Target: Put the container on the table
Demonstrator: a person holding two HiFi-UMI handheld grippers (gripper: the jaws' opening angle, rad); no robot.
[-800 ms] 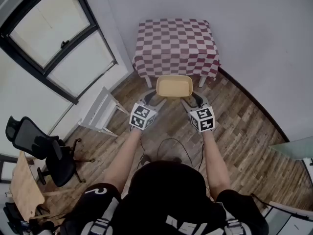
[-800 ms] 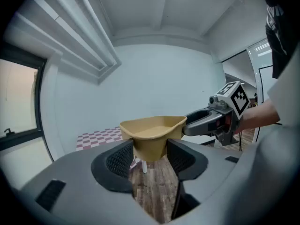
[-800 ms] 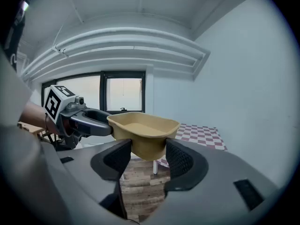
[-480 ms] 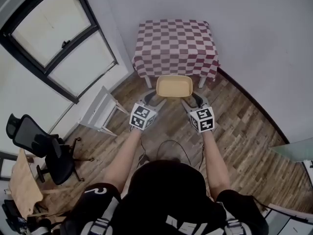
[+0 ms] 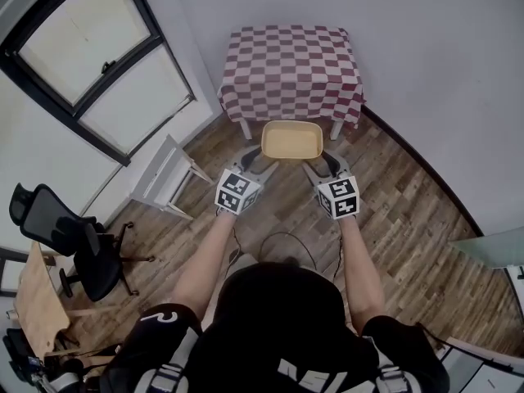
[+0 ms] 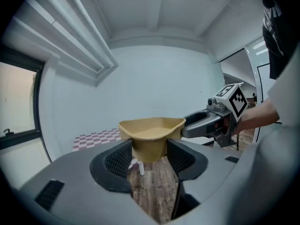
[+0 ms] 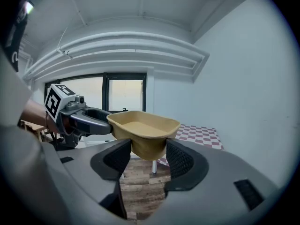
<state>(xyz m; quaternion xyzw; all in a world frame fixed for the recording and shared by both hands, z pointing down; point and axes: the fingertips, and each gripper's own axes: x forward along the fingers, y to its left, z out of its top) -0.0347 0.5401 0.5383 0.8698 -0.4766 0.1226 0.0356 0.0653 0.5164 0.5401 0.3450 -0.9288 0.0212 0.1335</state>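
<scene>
Tan container (image 5: 291, 141), clamped at either end by the left gripper (image 5: 255, 161) and right gripper (image 5: 322, 163), hangs over the floor (image 5: 409, 211) just short of the checkered table (image 5: 291, 64); placement is not yet done.

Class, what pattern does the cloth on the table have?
Red-and-white checks cover the tablecloth, clearest in the head view.

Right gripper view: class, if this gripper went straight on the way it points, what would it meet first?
The tan container, already clamped between the right gripper's jaws. Beyond it, probably the checkered table's near edge or leg, though depth is hard to judge.
</scene>
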